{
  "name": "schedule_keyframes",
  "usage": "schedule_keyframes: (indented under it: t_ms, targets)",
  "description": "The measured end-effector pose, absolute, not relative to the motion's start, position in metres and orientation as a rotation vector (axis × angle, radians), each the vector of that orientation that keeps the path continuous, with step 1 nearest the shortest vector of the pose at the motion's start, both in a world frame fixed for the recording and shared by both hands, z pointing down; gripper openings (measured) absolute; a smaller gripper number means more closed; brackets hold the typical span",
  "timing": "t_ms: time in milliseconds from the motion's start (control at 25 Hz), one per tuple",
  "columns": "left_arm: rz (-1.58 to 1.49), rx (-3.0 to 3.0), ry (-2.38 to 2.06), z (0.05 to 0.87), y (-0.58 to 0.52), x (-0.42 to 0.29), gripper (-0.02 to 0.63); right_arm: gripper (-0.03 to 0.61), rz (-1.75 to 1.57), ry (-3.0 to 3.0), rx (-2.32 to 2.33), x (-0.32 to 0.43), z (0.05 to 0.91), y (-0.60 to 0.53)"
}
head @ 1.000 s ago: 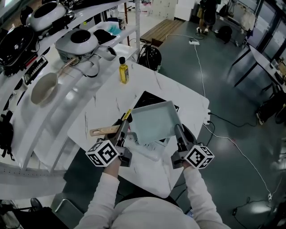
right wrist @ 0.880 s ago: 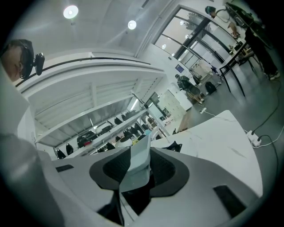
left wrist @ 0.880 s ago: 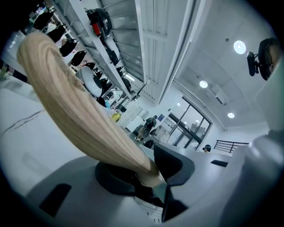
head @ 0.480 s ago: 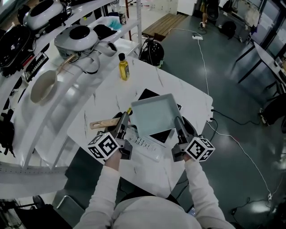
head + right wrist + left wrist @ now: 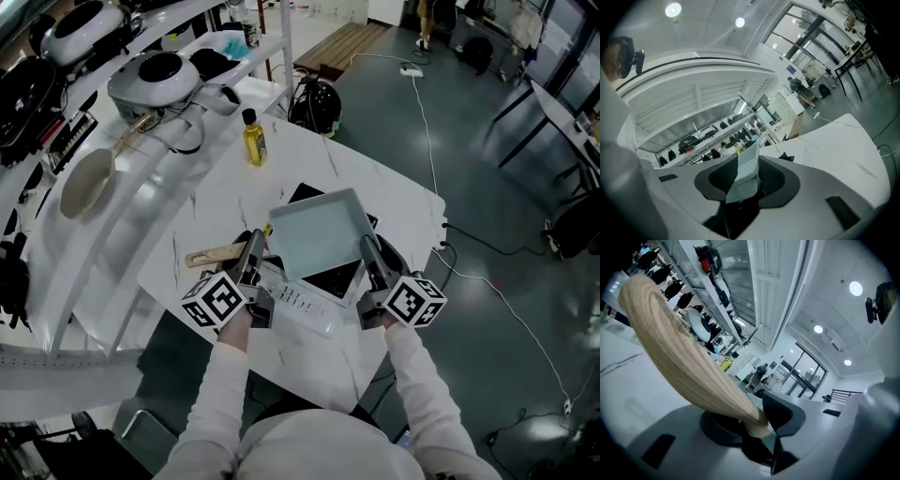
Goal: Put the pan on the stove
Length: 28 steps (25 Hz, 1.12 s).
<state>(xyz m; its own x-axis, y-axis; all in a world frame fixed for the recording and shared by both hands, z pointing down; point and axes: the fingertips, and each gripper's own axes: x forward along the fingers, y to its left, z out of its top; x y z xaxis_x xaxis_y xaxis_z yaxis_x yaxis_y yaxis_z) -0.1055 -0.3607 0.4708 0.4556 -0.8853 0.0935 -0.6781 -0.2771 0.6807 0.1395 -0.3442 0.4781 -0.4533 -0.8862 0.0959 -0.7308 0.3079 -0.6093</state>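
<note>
The pan (image 5: 317,232), square and pale grey-blue with a light wooden handle (image 5: 216,253), sits over the black stove (image 5: 336,277) and hides most of its glass top. Whether its base touches the glass cannot be told. The handle sticks out to the left, past the stove's edge.

The left tongs (image 5: 254,240) are clamped on the wooden handle close to where it meets the pan. In the left gripper view the handle (image 5: 677,355) runs up and away to the left from between the pads of the tongs (image 5: 759,423). The right tongs (image 5: 367,247) pinch the pan's right wall. The right gripper view shows that thin grey-blue edge (image 5: 746,171) standing upright, nipped between the two dark pads of the tongs (image 5: 744,183).

The stove lies on a white marbled surface (image 5: 220,202), with its pale strip of controls (image 5: 302,304) on the side nearest the person. Well apart, towards the far corner of the surface, stands a yellow bottle (image 5: 253,139) with a black cap. To the left, white shelves (image 5: 141,202) carry kitchen appliances.
</note>
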Motion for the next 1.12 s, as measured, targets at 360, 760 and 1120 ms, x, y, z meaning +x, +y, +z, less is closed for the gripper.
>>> schedule_keyframes:
  t_ms: [360,760,1120]
  targets:
    - [-0.397,2.032,-1.3,0.478,-0.368,-0.107,0.143,0.147,-0.886,2.312,-1.475,0.138,0.485,-0.352]
    - [-0.38,2.031,-1.31,0.478,-0.367,-0.104,0.143,0.147,-0.896,2.307,-1.472,0.142,0.489,-0.353]
    - [-0.365,1.984,-1.32,0.482,-0.369,-0.106,0.143,0.147,-0.878,2.338,-1.458,0.14,0.493,-0.354]
